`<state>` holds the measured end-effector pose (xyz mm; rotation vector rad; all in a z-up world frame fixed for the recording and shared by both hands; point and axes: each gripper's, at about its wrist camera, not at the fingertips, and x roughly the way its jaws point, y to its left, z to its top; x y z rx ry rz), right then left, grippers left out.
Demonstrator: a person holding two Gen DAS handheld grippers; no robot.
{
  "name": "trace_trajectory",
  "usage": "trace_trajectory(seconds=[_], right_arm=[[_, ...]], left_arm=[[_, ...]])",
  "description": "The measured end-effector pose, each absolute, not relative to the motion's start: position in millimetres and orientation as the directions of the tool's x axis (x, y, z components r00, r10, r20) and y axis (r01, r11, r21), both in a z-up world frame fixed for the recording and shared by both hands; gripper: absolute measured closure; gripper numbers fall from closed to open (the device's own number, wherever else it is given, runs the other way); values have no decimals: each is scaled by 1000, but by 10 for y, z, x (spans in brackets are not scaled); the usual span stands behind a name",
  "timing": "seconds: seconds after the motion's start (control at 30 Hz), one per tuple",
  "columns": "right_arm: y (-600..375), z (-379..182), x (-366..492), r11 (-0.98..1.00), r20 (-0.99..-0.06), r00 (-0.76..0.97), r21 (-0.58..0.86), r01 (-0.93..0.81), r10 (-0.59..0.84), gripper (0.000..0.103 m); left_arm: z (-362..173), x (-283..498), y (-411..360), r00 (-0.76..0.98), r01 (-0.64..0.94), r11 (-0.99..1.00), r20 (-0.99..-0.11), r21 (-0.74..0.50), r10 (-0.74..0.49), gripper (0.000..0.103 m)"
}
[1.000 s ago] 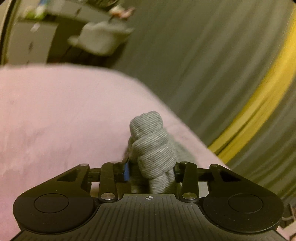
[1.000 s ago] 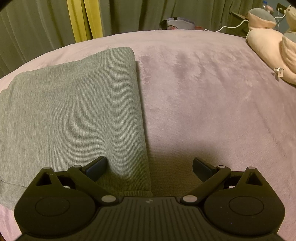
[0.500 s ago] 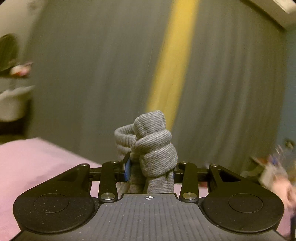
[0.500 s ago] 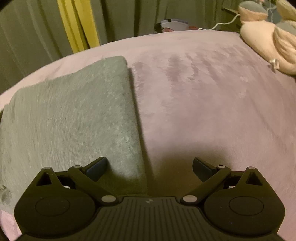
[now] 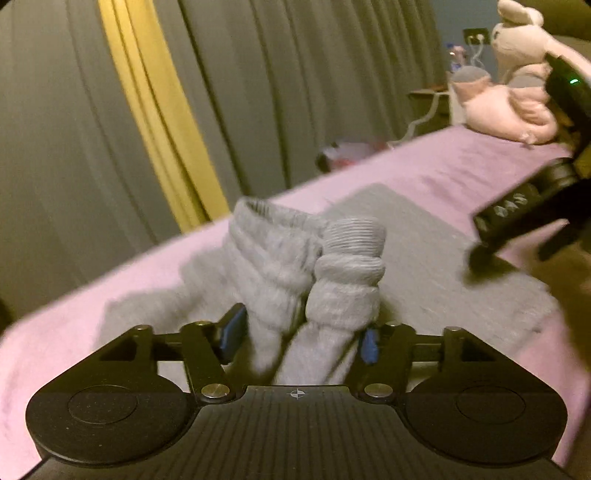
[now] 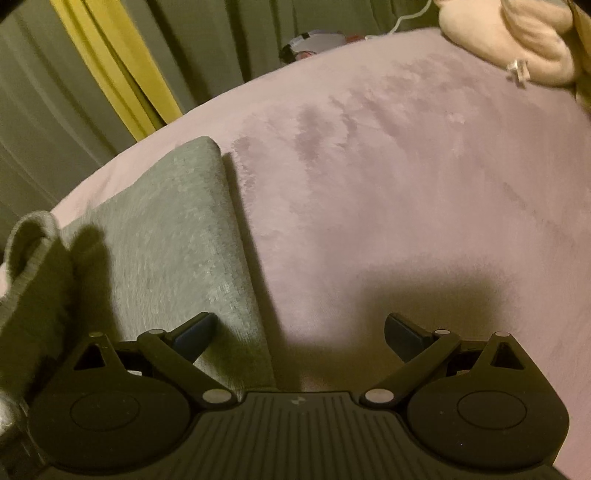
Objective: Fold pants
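Note:
The grey pants (image 6: 166, 229) lie folded flat on the pink bed (image 6: 406, 166). Their bunched ribbed cuffs (image 5: 343, 280) stand between the jaws of my left gripper (image 5: 301, 336), which are opening; the cloth is loosening and spreading above the folded part (image 5: 424, 236). In the right wrist view, my right gripper (image 6: 299, 332) hangs open over the right edge of the folded pants, with nothing between its fingers. A cuff (image 6: 29, 236) shows at the far left of that view. The right tool's black body (image 5: 517, 206) hangs over the pants' right side.
Pink plush toys (image 5: 509, 110) sit at the bed's far right end, also as a plush toy (image 6: 509, 33) in the right wrist view. Grey curtains with a yellow stripe (image 5: 155, 110) hang behind the bed. A white cable and small items lie beyond the far edge.
My left gripper has swung across with the cuffs, from facing the curtain to over the folded pants, and its jaws have widened. The right gripper has rolled slightly and stays open.

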<state>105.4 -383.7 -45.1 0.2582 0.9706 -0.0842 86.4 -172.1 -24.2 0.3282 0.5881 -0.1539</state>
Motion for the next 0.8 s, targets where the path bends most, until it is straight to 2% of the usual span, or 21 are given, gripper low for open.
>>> trace_trajectory(seconds=[0.07,0.13,0.23,0.4,0.53,0.67,0.73,0.8], right_arm=[[-3867,-459,1063,960,-827,559,199,196,57,4],[-3886,-463,1054,958,-827,558,208,198,64,4],[-3895,-456,1045,959,-824,563,207,195,64,4],[-3885,-431,1019,964,-802,593,209,164,73,4],[-3814,-331,927,970,-740,661,232,78,124,4],[-3651,-168,748,973,-639,745,223,-58,191,4],[-3554,-116,655,968,-596,768,217,-128,235,4],[-3441,-124,616,961,-592,759,211,-178,271,4]], left_arm=[[-169,815,-1632,801,262,950,-587,171,-116,19],[-111,735,-1410,780,292,954,-595,71,-194,11],[10,630,-1131,787,272,962,-573,-12,-229,9],[61,459,-536,839,95,995,-537,-5,-83,7],[-118,445,-17,797,-147,984,-601,-102,57,7],[-269,449,394,730,-348,900,-678,-261,85,7],[-313,457,443,699,-391,883,-707,-258,103,7],[-320,464,441,681,-404,885,-722,-231,122,7]])
